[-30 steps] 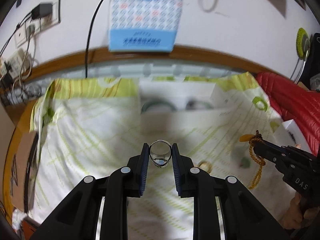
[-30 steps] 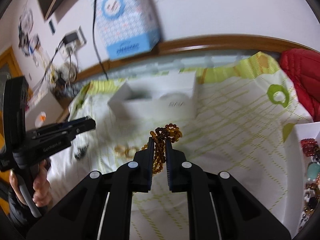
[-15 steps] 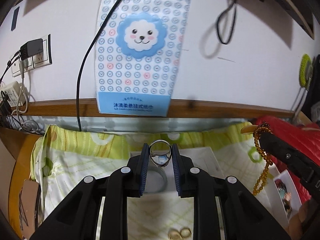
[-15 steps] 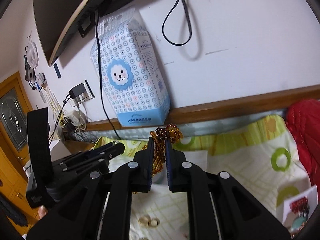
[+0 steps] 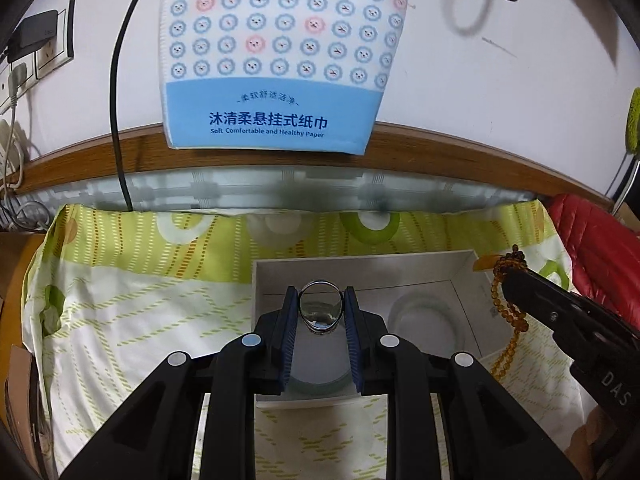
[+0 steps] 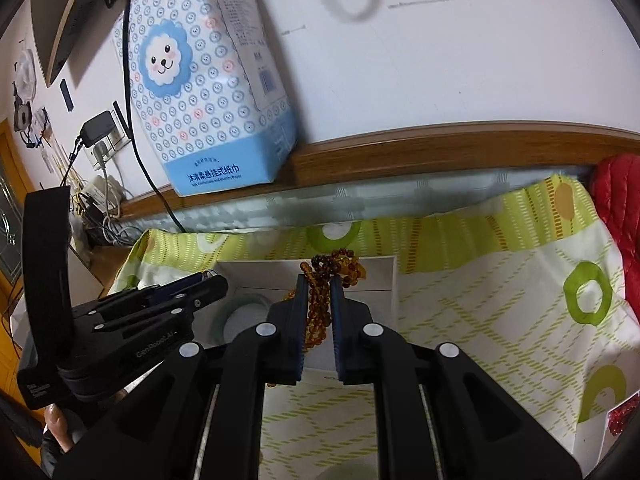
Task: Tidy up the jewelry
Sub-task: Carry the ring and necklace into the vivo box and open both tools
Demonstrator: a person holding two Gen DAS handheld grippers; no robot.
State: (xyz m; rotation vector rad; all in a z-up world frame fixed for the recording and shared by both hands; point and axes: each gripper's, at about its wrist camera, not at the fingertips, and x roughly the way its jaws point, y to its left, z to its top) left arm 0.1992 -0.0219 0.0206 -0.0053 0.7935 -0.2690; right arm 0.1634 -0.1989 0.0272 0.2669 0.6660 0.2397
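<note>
My left gripper (image 5: 321, 312) is shut on a silver ring (image 5: 321, 307) and holds it above the open white box (image 5: 360, 272). Two pale jade bangles (image 5: 424, 320) lie in the box. My right gripper (image 6: 319, 300) is shut on an amber bead bracelet (image 6: 318, 312), which hangs over the box's right part (image 6: 384, 276). The right gripper with the beads (image 5: 508, 308) shows at the right of the left wrist view. The left gripper (image 6: 208, 280) shows at the left of the right wrist view.
A green-patterned cloth (image 5: 140, 312) covers the table. A blue-and-white tissue pack (image 5: 276, 60) hangs on the wall behind. A red padded item (image 5: 592, 248) lies at the right. A black cable (image 5: 116, 120) and wall sockets (image 5: 48, 52) are at the left.
Both grippers have tilted down and moved over the white box, still holding the ring and the beads. The box now lies right under the fingertips.
</note>
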